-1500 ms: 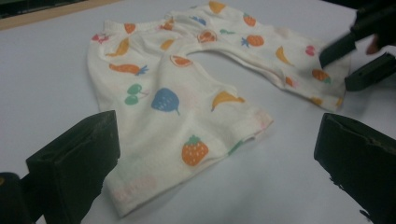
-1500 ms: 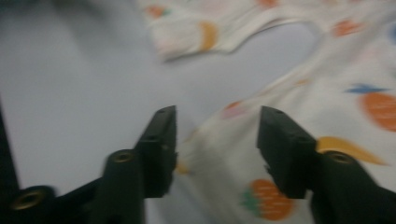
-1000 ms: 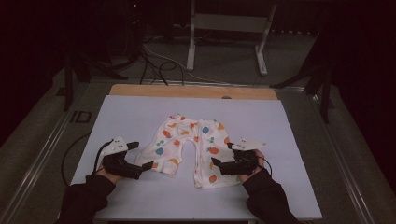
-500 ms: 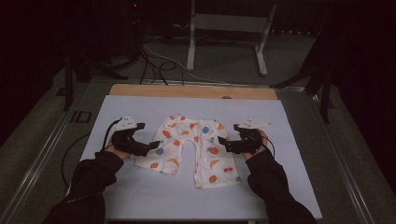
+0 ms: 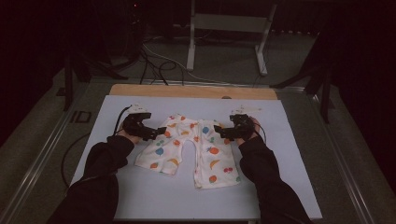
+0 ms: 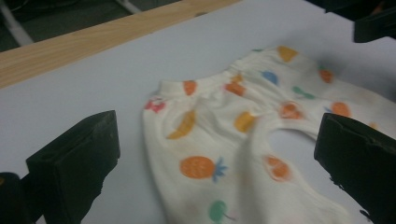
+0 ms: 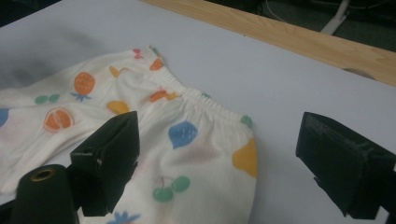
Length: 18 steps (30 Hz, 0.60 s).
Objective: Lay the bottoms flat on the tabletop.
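Small fruit-print trousers (image 5: pixel 189 147) laid flat on the pale sheet (image 5: pixel 289 154) covering the table, waistband toward the far wooden edge (image 5: pixel 187 91), legs toward the person. Fabric mostly smooth; slight ripple near the crotch in the left gripper view.

Left tongs (image 5: pixel 156 133) at the waistband's left corner, jaws spread wide, one to either side of the corner in the left gripper view, cloth not pinched. Right tongs (image 5: pixel 222 132) at the opposite corner, likewise spread, one jaw over the cloth and the other over bare sheet in the right gripper view; nothing gripped.

Placement symmetrical, evidently so both waist corners can be taken at once and the garment lifted or folded evenly without skewing. Judged stage: approach complete, grasp not yet made. Closing to follow on the elastic hem, where the thicker edge should hold best. Risk: catching one layer alone, leaving the underside behind.
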Tool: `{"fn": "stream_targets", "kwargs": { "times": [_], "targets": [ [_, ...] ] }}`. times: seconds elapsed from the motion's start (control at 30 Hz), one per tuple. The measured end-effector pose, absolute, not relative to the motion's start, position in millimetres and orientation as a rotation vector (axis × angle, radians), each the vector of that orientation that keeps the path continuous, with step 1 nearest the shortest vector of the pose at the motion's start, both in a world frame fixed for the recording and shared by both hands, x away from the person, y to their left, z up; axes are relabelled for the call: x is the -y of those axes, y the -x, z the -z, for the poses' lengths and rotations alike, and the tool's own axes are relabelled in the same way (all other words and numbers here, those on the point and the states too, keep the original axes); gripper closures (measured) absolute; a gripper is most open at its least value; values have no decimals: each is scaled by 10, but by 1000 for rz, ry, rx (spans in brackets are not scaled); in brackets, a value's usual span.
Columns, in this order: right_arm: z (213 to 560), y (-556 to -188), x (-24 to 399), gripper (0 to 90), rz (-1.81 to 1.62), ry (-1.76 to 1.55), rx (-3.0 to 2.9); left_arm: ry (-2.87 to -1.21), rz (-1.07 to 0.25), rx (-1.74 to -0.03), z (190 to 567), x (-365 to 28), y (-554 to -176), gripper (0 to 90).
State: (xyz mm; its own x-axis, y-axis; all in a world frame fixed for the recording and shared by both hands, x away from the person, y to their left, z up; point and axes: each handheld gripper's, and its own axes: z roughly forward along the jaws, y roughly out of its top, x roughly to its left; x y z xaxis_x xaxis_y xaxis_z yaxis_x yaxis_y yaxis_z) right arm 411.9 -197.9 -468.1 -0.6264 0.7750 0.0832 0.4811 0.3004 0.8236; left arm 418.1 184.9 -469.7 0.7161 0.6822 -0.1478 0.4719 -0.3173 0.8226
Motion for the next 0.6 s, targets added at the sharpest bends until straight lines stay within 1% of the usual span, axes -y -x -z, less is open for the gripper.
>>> {"fn": "stream_targets", "kwargs": {
  "times": [0.2, 0.37, 0.43, 0.5, 0.6],
  "targets": [
    [4698, -4316, 1914, 146, -1232, -1177, -2227, -1983, -292, -938, 4749, -1795, -4412, 15],
    [4744, -4468, 1878, 153, -1212, -1228, -2233, -1990, -276, -1006, 4789, -1732, -4593, 15],
    [4770, -4511, 1863, 174, -1188, -1235, -2244, -2002, -303, -1031, 4821, -1689, -4671, 15],
    [4799, -4544, 1863, 224, -1175, -1267, -2233, -2018, -304, -1052, 4856, -1638, -4728, 20],
    [4871, -4597, 1899, 280, -1139, -1325, -2224, -2040, -320, -1068, 4913, -1555, -4779, 91]
  ]
}}
